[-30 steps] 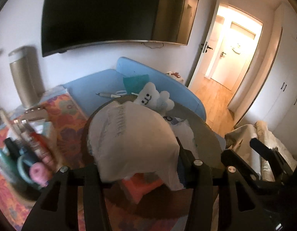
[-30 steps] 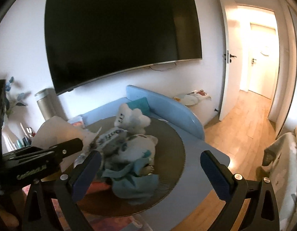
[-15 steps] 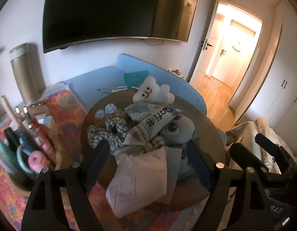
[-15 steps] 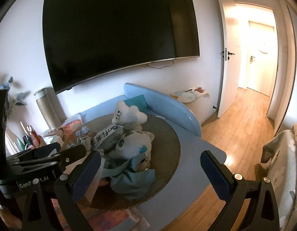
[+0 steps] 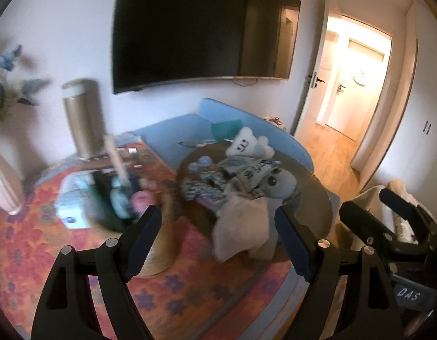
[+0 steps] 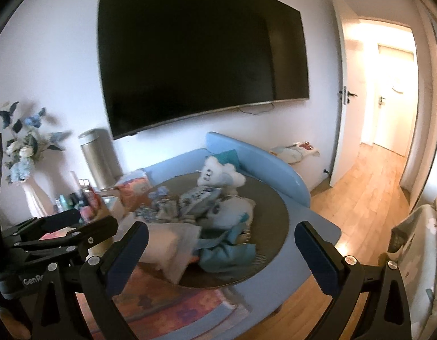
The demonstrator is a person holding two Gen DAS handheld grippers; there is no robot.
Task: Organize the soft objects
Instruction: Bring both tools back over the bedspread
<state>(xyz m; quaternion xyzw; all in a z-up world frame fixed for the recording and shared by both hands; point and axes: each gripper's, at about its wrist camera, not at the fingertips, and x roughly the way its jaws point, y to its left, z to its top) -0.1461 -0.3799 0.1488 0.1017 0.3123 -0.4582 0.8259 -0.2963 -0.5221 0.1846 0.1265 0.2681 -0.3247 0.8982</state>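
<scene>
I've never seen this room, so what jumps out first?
A huge black TV fills the wall. Below it, a round dark tray on the blue table holds a heap of soft toys, topped by a white cloud plush. To the right, a bright doorway glows.

Above the round tray (image 5: 317, 198), my left gripper (image 5: 218, 240) and right gripper (image 6: 221, 252) gape wide, clasping nothing.

Plush cloud toy (image 5: 248, 141), woven tray (image 6: 275, 215)
</scene>
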